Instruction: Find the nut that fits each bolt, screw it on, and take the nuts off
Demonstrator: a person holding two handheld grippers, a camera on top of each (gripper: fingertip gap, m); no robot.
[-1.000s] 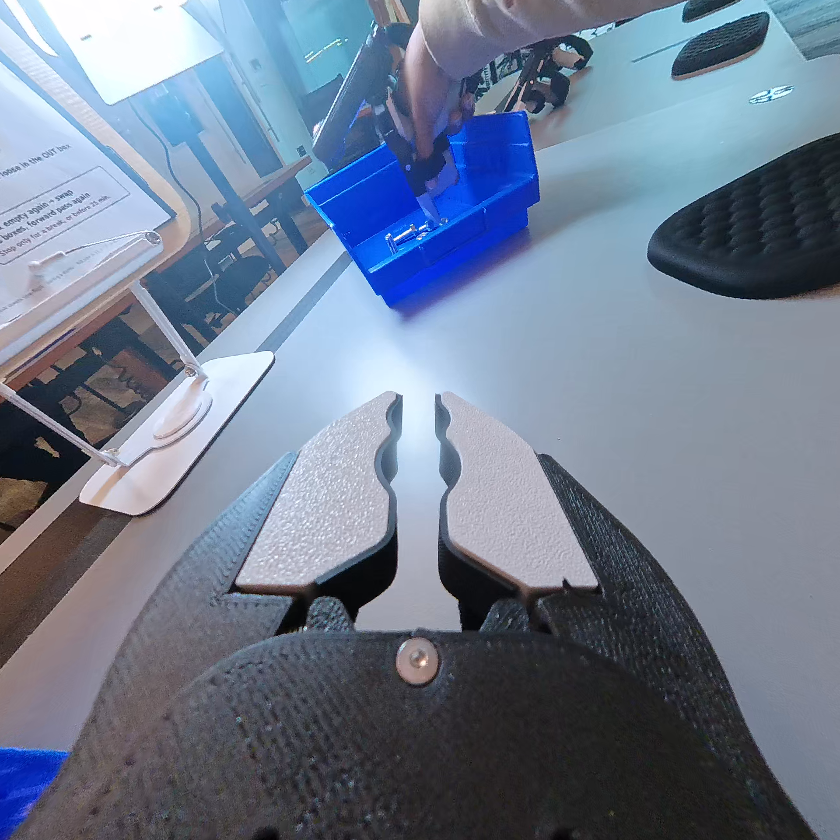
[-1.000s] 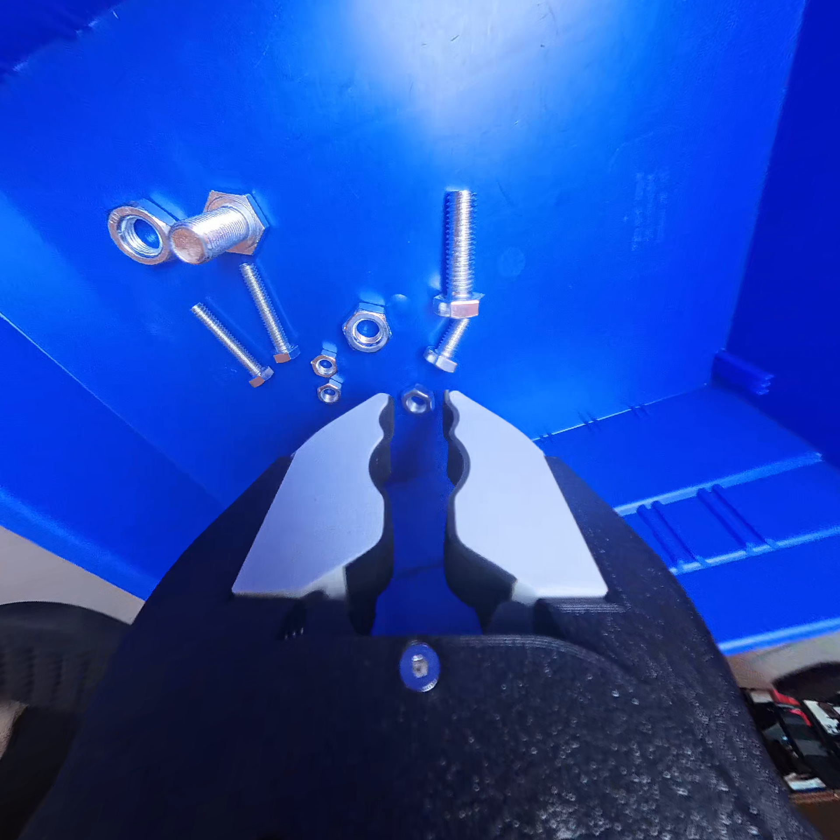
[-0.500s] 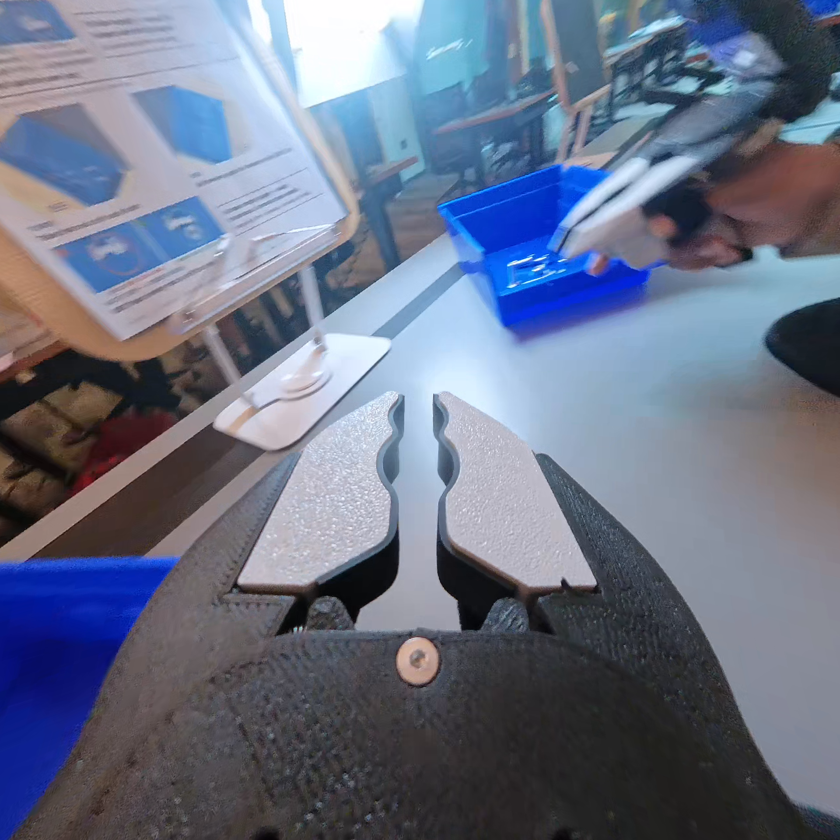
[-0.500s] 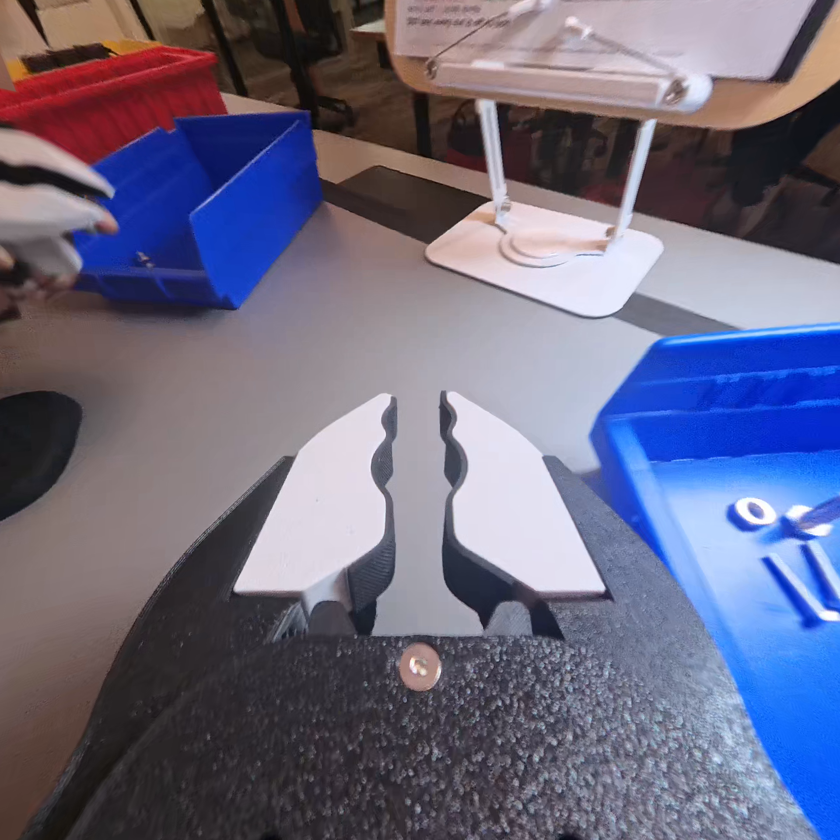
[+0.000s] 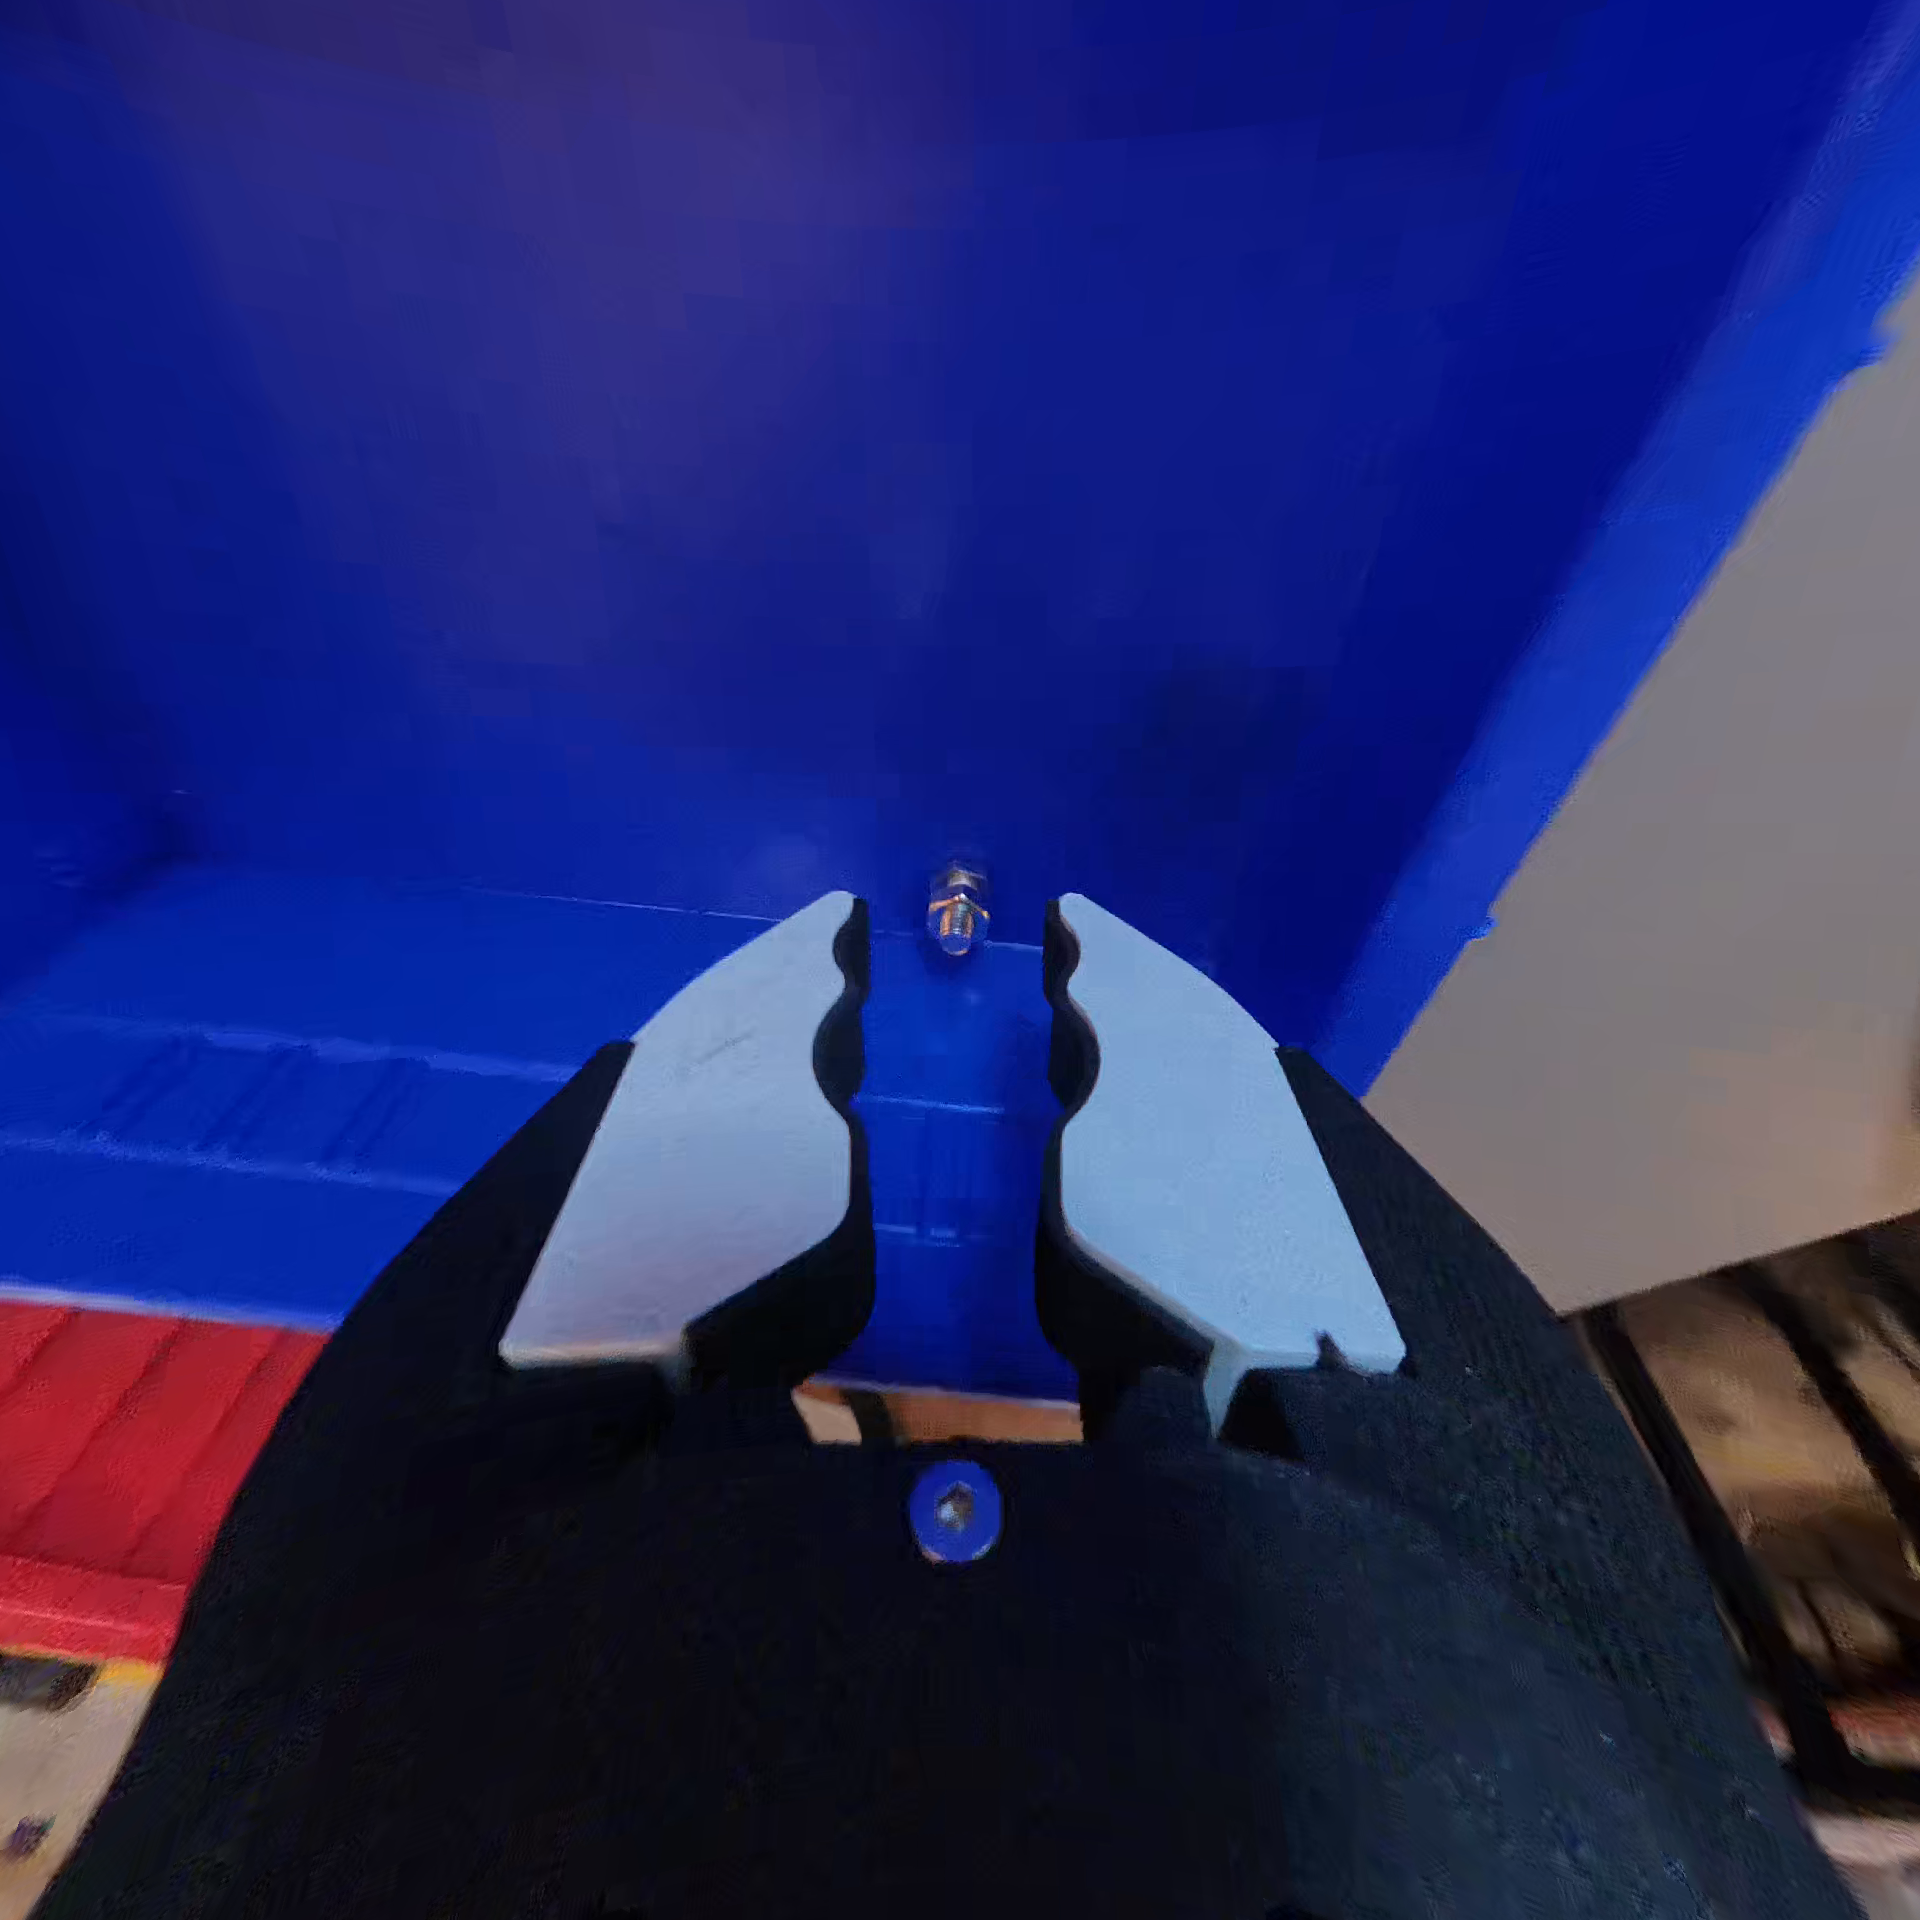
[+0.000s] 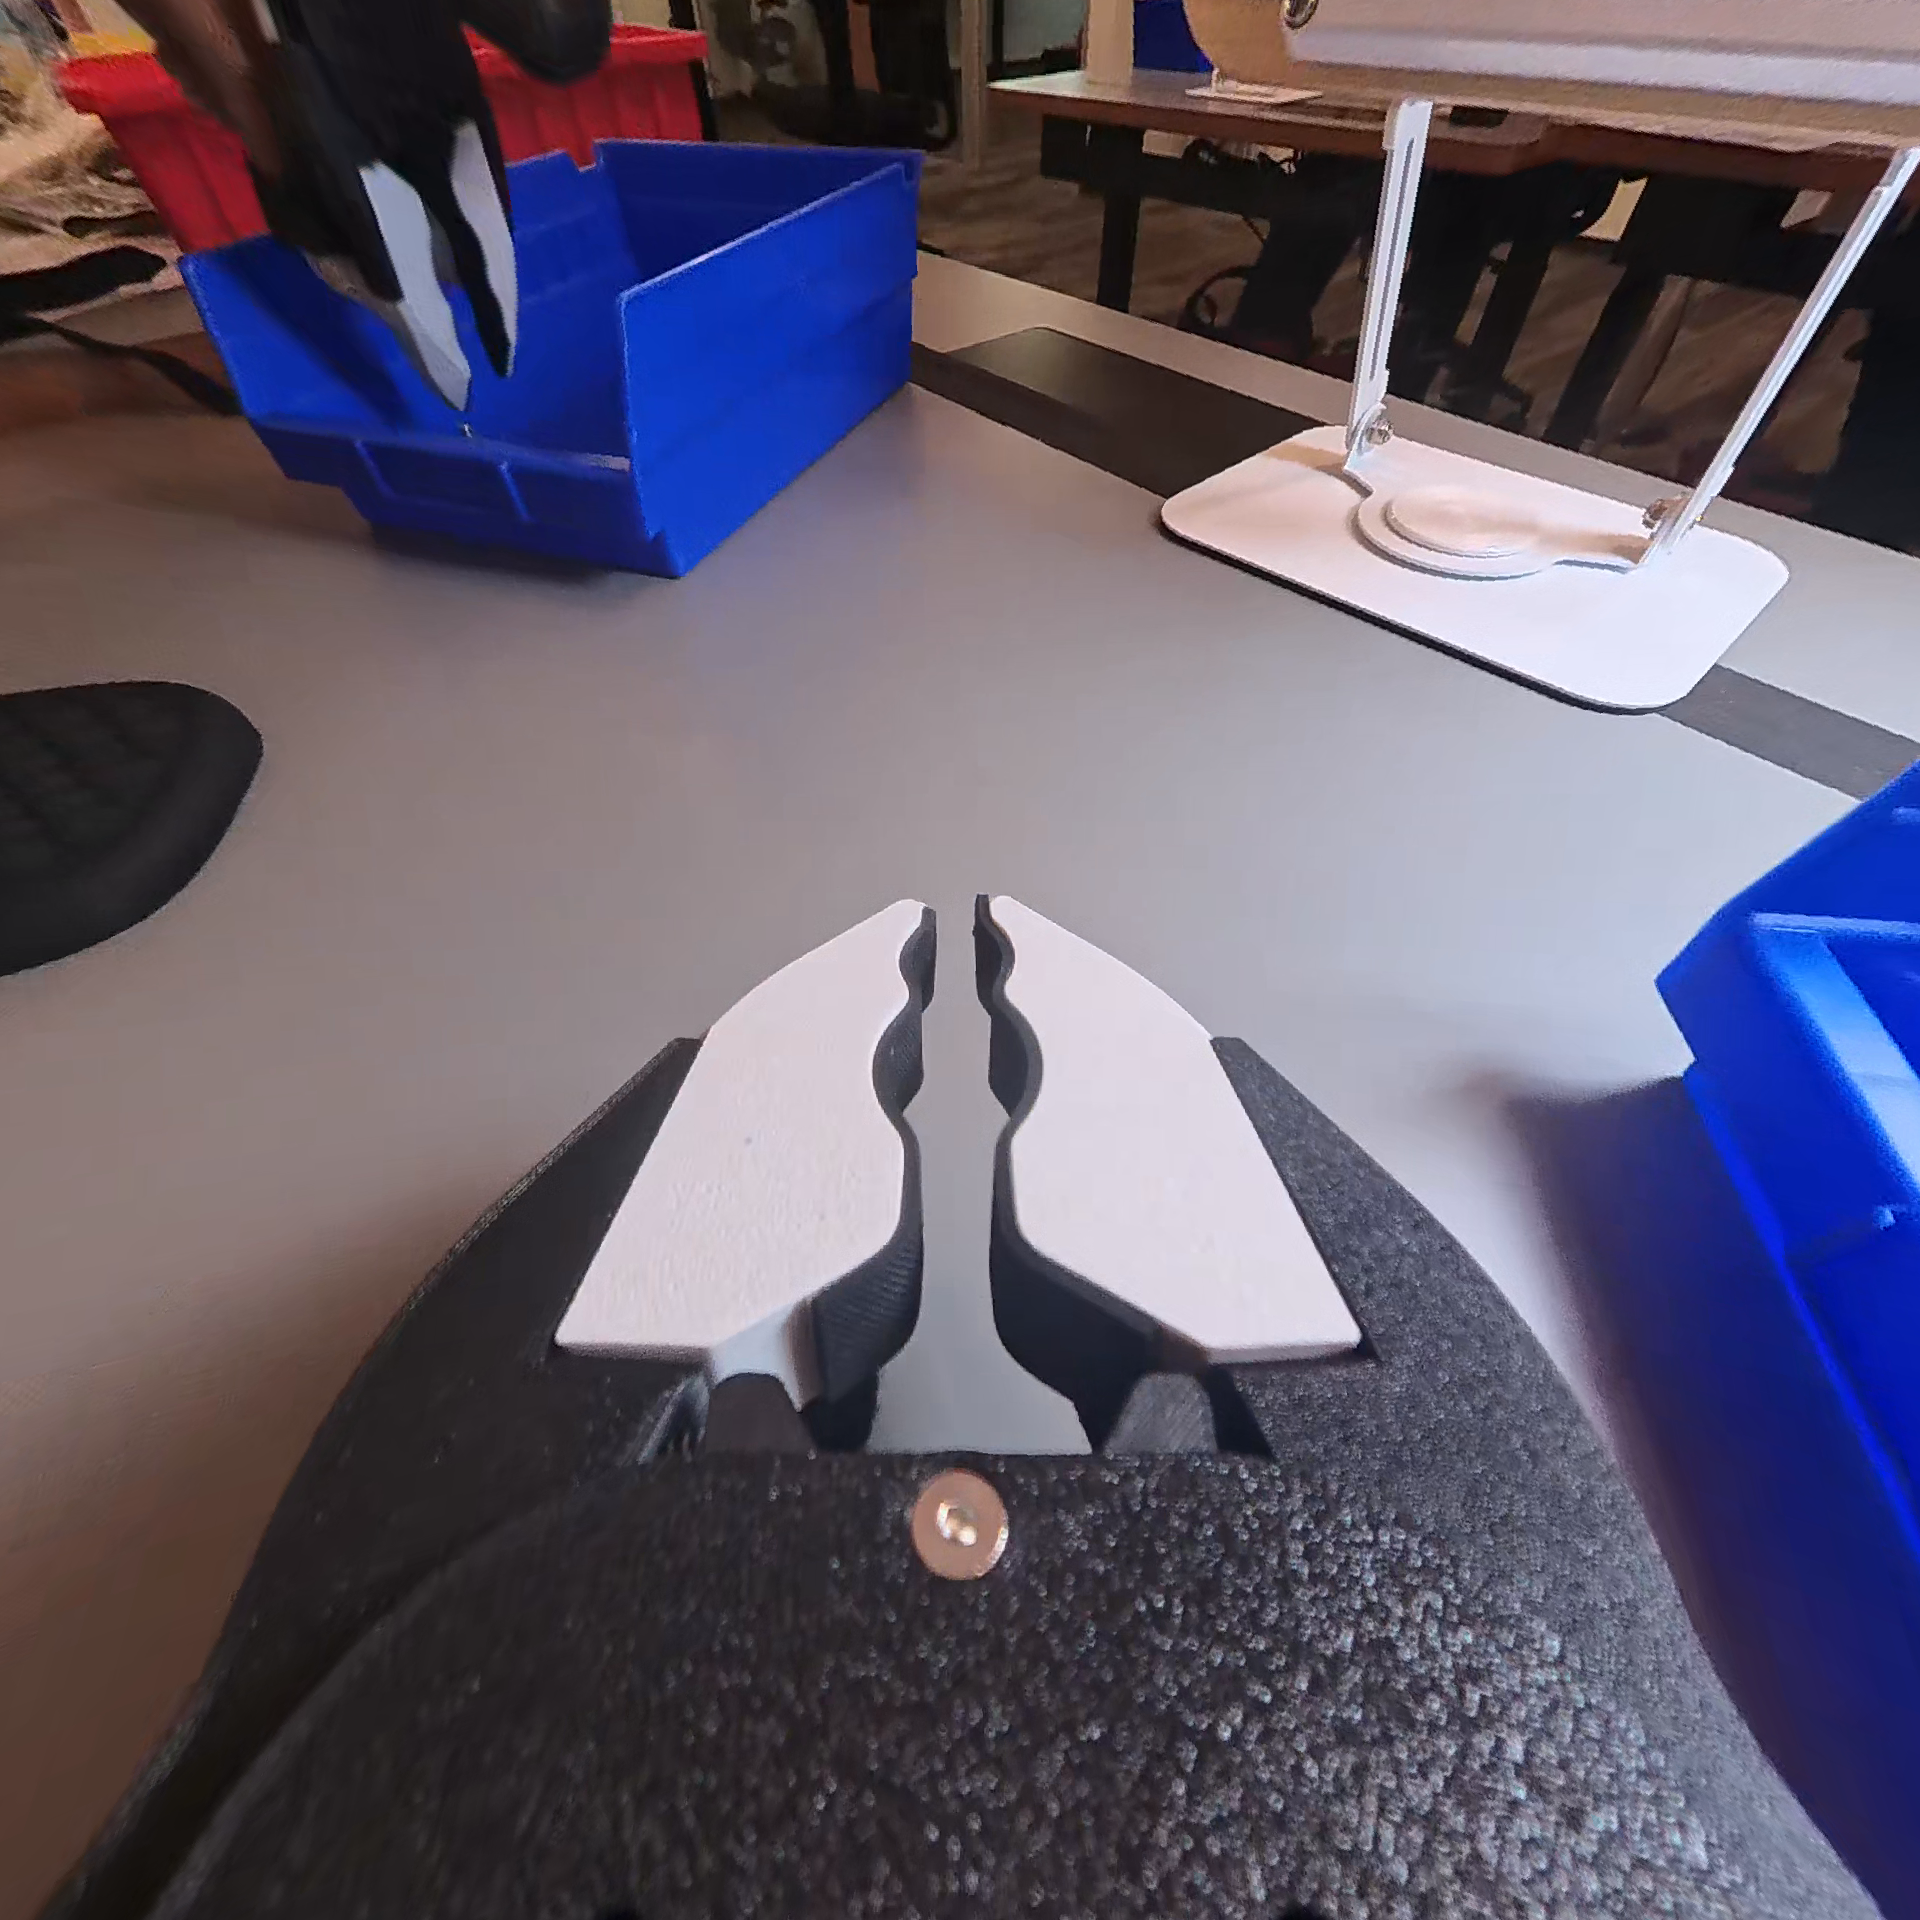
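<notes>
Steel bolt [image 5: 957, 921] in blue bin [image 5: 935, 520]

Both grippers same scheme: left gripper [image 5: 956, 914] and right gripper [image 6: 954, 914] have pale grey-white fingers on black pebbled bodies. Bin [image 5: 727, 520] saturated blue, silver bolt [image 5: 957, 921] inside. Second blue bin [image 6: 1808, 1091]. Red crate [image 5: 114, 1455]. Table [image 6: 831, 748] flat grey with dark strip. Stand [image 6: 1475, 551] white. Pad [image 6: 94, 810] black, dimpled texture.
</notes>
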